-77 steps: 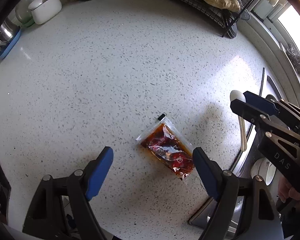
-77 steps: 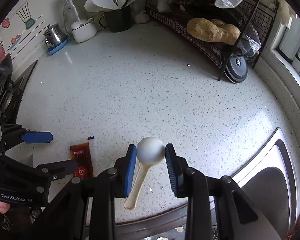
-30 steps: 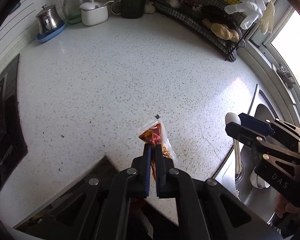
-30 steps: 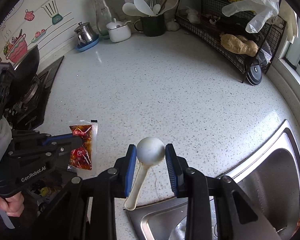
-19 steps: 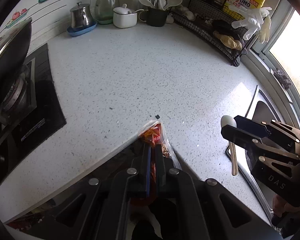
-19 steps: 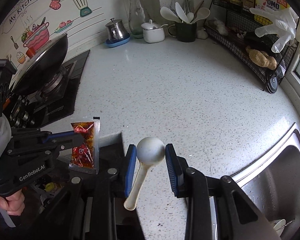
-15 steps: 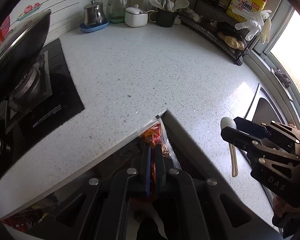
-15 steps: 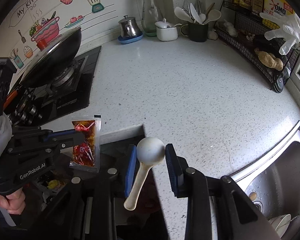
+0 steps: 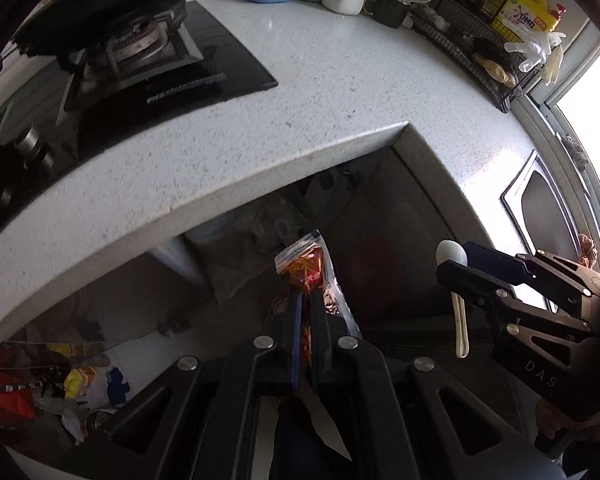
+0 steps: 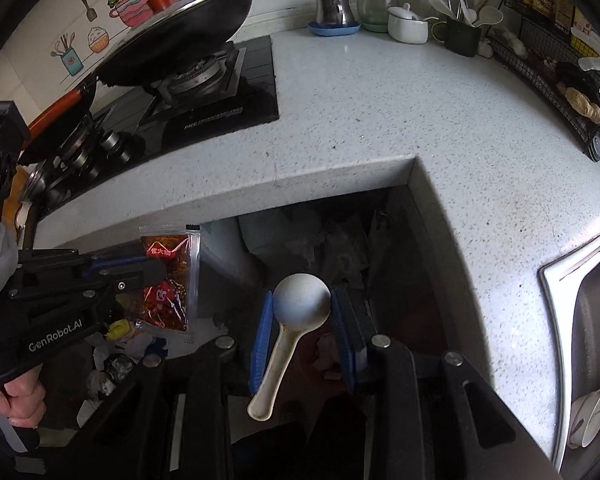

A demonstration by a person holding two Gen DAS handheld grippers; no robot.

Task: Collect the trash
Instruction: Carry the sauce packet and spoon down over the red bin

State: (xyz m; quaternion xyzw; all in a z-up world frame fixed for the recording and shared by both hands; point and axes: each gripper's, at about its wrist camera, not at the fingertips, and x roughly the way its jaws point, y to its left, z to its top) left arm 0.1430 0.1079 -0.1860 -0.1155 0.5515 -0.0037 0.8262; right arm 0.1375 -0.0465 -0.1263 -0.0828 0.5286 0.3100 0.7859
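Beyond the speckled white countertop's (image 9: 340,92) edge, left gripper (image 9: 305,300) pinches a clear red-sauce sachet (image 9: 306,268); right gripper (image 10: 302,308) clamps a white plastic spoon (image 10: 300,304).

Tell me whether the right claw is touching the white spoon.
Touching. In the right wrist view the right claw is shut on the white spoon: both blue pads press the bowl's sides, handle hanging below.
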